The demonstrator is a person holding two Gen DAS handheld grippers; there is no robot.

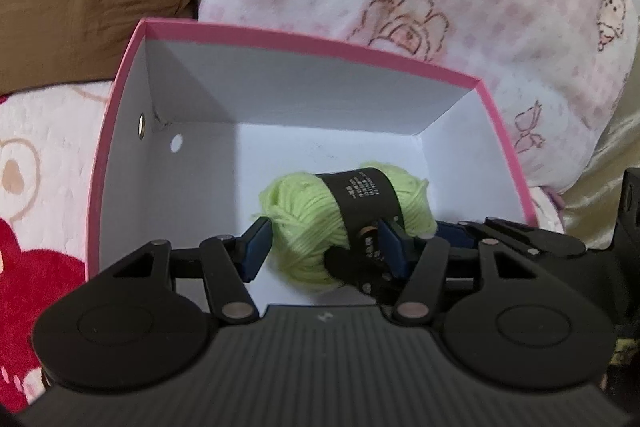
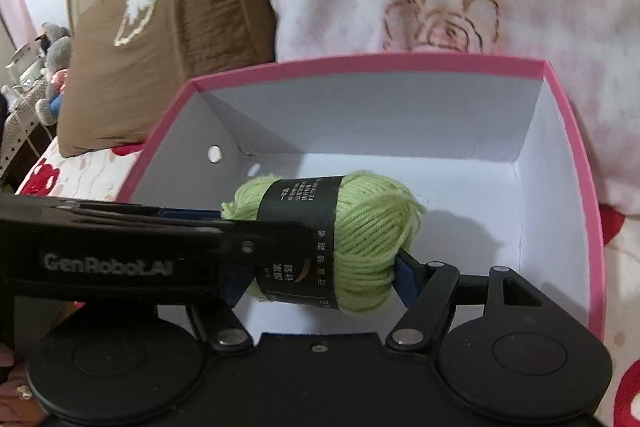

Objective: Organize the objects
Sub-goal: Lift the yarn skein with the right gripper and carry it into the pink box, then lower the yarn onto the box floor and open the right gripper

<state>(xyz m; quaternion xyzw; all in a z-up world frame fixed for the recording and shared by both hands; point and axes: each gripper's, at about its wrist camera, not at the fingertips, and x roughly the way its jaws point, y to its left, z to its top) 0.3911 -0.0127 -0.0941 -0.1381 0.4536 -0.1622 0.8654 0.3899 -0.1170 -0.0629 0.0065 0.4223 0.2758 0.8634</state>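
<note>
The left gripper hides the yarn's near left side. Shelf items at far left are too blurred to identify.

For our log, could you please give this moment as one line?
left claw: grips yarn | right claw: grips yarn | yarn: inside pink box

Both the left gripper and the right gripper point down, jaws squeezing one ball of yarn.
</note>
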